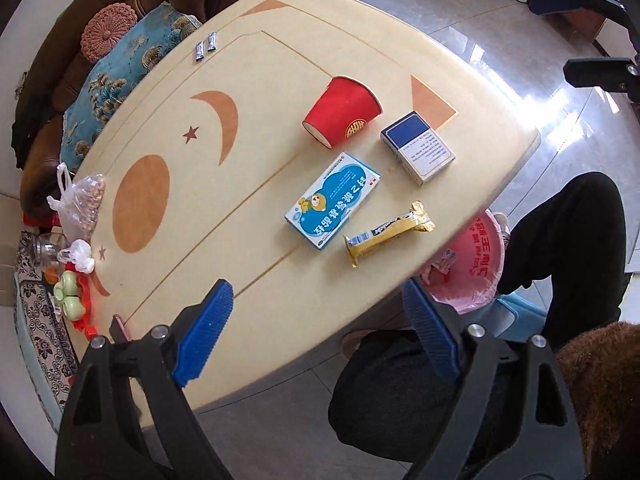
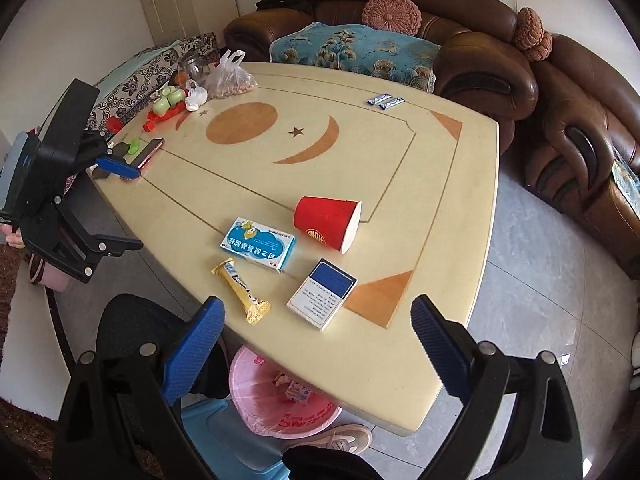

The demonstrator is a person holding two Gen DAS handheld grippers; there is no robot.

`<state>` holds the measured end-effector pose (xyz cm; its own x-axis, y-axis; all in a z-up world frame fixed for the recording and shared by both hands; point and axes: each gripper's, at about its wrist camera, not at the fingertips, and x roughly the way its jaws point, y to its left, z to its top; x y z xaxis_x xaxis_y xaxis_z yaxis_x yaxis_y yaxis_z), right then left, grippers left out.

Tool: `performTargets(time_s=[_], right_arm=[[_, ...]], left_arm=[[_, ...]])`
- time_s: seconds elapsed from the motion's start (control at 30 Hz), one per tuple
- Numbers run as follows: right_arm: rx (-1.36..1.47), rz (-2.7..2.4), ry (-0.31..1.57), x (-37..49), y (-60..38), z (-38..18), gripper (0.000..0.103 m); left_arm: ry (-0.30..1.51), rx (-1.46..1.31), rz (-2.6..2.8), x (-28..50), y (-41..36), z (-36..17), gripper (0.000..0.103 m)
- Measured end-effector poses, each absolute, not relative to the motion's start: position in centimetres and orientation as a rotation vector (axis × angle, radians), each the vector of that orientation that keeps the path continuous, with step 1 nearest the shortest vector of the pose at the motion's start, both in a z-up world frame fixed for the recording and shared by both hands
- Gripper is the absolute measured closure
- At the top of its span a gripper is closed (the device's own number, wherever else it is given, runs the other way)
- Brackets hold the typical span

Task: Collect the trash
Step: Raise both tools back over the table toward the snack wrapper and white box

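Note:
A red paper cup point(image 1: 342, 111) point(image 2: 328, 222) lies on its side on the cream table point(image 1: 192, 208) point(image 2: 440, 200). Beside it lie a blue medicine box point(image 1: 333, 200) point(image 2: 258, 243), a blue-and-white carton point(image 1: 418, 148) point(image 2: 322, 293) and a gold snack wrapper point(image 1: 390, 232) point(image 2: 242, 290). A pink-lined trash bin point(image 1: 474, 264) point(image 2: 272, 400) stands under the table's near edge. My left gripper point(image 1: 320, 336) is open and empty over the near table edge. My right gripper point(image 2: 320, 352) is open and empty, above the edge near the carton.
Two small silver sachets point(image 1: 205, 47) point(image 2: 386, 100) lie at the far edge. A plastic bag of nuts point(image 1: 82, 204) point(image 2: 230, 76), a jar, toys and a phone point(image 2: 150, 152) crowd one end. A brown sofa point(image 2: 480, 60) stands behind. The person's legs point(image 1: 568, 240) are beside the bin.

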<state>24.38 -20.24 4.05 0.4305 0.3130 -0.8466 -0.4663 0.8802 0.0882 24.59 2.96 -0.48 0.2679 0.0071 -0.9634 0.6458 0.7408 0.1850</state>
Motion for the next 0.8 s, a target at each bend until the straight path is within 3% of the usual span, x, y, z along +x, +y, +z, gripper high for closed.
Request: performTargets(time_s=[0.4,0.8], right_arm=[[-0.194,0.526,1.092,28.0,-18.0,0.0,0.011],[-0.17,0.55,1.198,30.1,-16.3,-4.0,0.011]], left_arm=[[1.551,0.192,-0.311,27.9,2.8,-7.8,0.018],[1.591,-0.021,-0.184,28.6,2.5,-9.5,0.018]])
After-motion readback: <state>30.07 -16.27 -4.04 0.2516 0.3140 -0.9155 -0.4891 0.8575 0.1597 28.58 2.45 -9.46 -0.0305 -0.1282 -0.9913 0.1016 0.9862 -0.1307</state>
